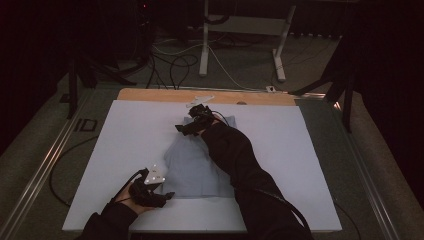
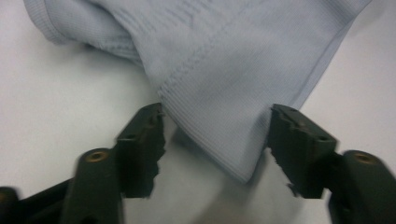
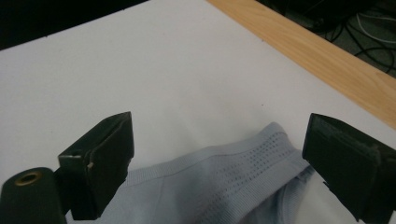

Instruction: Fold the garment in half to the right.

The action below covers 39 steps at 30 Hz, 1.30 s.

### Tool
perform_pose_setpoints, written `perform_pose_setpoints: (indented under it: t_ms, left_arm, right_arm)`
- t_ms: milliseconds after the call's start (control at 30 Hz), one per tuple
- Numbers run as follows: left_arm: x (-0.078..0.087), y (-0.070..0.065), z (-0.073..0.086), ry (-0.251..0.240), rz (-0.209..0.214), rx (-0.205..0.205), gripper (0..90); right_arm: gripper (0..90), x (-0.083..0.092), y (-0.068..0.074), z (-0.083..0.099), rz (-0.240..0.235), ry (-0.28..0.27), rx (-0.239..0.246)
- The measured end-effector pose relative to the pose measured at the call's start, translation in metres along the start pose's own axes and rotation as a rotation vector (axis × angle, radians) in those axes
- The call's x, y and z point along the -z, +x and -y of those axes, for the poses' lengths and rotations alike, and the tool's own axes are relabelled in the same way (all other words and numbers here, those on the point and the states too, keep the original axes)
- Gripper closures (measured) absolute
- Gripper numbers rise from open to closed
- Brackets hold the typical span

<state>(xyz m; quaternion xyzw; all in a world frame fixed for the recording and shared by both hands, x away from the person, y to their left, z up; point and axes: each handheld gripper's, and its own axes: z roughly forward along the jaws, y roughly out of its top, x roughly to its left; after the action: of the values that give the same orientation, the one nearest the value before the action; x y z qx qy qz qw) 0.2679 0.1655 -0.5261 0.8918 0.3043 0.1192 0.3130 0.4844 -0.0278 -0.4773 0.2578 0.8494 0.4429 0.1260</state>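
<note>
My left gripper (image 2: 212, 140) sits at the near left corner of the garment (image 2: 224, 70), jaws partway spread with the ribbed hem corner lying between them. The left jaw looks to touch the hem edge, the right jaw is at the other edge, and I can't call it a pinch: the pads aren't pressing the cloth. In the high view the left gripper (image 1: 155, 192) is down at the front of the white board (image 1: 125, 135), just beside the garment's (image 1: 192, 167) lower left corner, with my hand (image 1: 135, 197) behind it.

My right gripper (image 3: 219, 161) has its jaws spread wide, nothing clamped. The garment's far edge (image 3: 224, 177), a light blue knit with a dotted mesh band, lies below and between the jaws, not touched as far as I can tell. From above the right gripper (image 1: 192, 122) is at the garment's top end, with my dark sleeve (image 1: 235, 155) lying across the cloth.

The garment lies flat in the middle of the white board. Wooden table edge (image 1: 200, 95) runs behind the board. Cables (image 1: 175, 65) on the floor beyond.
</note>
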Motion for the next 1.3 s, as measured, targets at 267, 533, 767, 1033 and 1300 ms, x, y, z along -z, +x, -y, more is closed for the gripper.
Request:
perform_pose_setpoints:
  t_ms: [267, 533, 767, 1033, 1300]
  left_arm:
    - [-0.002, -0.004, -0.007, 0.007, 0.021, -0.032, 68.2]
    - [-0.003, -0.007, -0.01, -0.003, 0.036, -0.066, 84.3]
    - [0.002, -0.008, -0.013, -0.054, 0.054, -0.086, 85.1]
    - [0.003, -0.008, -0.013, -0.074, 0.065, -0.089, 85.2]
    - [0.003, -0.007, -0.013, -0.079, 0.07, -0.085, 85.2]
  right_arm:
    - [9.1, -0.008, -0.001, -0.002, 0.004, 0.025, -0.015]
    - [9.1, -0.009, -0.009, -0.006, 0.018, 0.018, -0.055]
    - [9.1, -0.018, -0.013, -0.011, 0.069, 0.05, -0.084]
    - [18.7, -0.032, -0.022, -0.013, 0.109, 0.121, -0.138]
    - [28.0, -0.051, -0.026, -0.011, 0.158, 0.212, -0.156]
